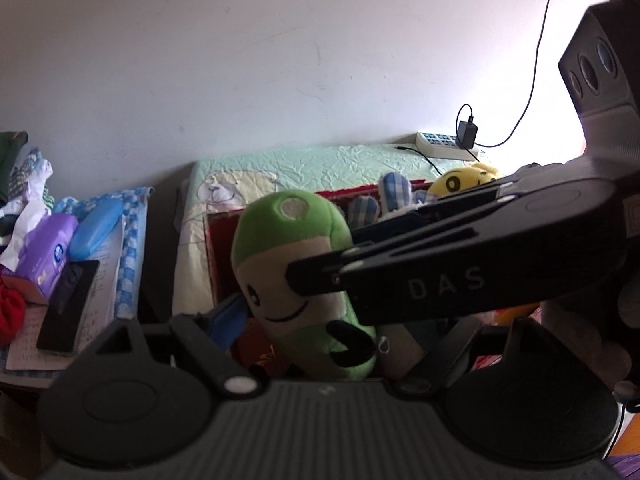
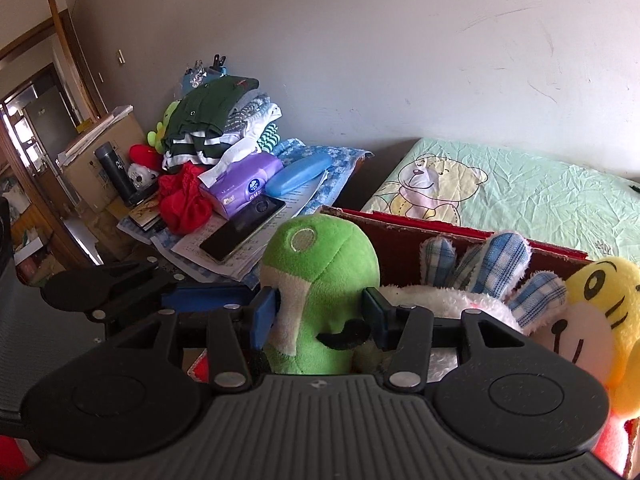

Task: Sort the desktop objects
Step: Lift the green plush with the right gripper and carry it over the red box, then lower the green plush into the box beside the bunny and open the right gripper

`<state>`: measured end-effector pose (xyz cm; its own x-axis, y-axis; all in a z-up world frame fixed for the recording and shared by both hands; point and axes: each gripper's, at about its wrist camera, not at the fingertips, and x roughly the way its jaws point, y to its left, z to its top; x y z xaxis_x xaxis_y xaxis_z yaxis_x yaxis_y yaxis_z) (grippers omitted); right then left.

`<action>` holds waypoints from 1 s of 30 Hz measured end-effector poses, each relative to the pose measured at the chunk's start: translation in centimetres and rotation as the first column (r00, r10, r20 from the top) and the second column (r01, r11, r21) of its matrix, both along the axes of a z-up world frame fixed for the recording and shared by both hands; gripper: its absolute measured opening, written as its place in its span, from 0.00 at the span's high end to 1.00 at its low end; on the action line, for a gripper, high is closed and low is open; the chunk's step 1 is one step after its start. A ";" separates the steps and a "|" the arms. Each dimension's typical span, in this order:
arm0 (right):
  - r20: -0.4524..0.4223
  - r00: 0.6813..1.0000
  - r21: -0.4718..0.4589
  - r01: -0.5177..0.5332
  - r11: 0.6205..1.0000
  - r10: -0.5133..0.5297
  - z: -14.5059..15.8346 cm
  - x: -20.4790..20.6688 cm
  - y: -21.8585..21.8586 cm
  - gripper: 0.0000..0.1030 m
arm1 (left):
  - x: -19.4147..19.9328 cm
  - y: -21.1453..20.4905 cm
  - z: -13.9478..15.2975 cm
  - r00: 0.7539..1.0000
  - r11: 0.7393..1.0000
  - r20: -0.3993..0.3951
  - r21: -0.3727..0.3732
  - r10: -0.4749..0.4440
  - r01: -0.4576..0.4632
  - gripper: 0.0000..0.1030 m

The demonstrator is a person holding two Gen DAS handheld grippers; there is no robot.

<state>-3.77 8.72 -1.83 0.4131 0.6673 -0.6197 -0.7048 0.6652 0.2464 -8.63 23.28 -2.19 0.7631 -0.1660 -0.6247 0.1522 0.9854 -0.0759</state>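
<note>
Right wrist view shows the right tool point(image 2: 320, 312) low in the centre of the frame, its two blue pads point(image 2: 264, 314) standing on either side of the green plush toy point(image 2: 320, 280). The pads are near the toy's sides; whether they press on it I cannot tell. The toy stands upright at the near left corner of the red box point(image 2: 400, 236), beside a white plush with checked ears point(image 2: 480, 276) and a yellow plush point(image 2: 600, 312) at the lower right.

In the left wrist view, the left tool point(image 1: 316, 320) sits at the bottom; one blue pad point(image 1: 228, 314) shows just left of the toy, the other is hidden, and the right tool crosses from the right.

I judge the step to be placing the toy into the box. The next move calls for freeing the toy and drawing both tools back without tipping it.
</note>
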 end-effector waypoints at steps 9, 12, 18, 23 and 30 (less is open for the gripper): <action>-0.002 1.000 -0.013 -0.003 1.000 0.003 0.1 -0.4 0.9 0.57 | 0.9 0.1 -0.6 1.000 1.000 -0.022 0.006 0.012 -0.011 0.19; -0.024 1.000 -0.002 0.000 1.000 0.000 -0.2 0.0 0.3 0.69 | 1.0 0.3 -0.6 1.000 1.000 -0.021 -0.011 0.011 -0.012 0.19; -0.033 0.999 -0.030 -0.011 0.999 0.010 -0.4 0.5 0.3 0.82 | 1.9 0.1 -0.6 1.000 1.000 -0.016 0.013 0.023 -0.023 0.19; -0.035 0.999 -0.023 -0.025 0.999 0.024 -0.5 0.8 0.9 0.82 | 1.5 -0.3 0.0 1.000 1.000 -0.001 0.019 0.015 -0.015 0.19; -0.057 0.996 0.057 -0.063 0.996 0.066 0.0 1.4 -0.1 0.82 | 1.2 -1.6 -0.5 1.000 0.999 -0.010 0.041 0.011 -0.011 0.15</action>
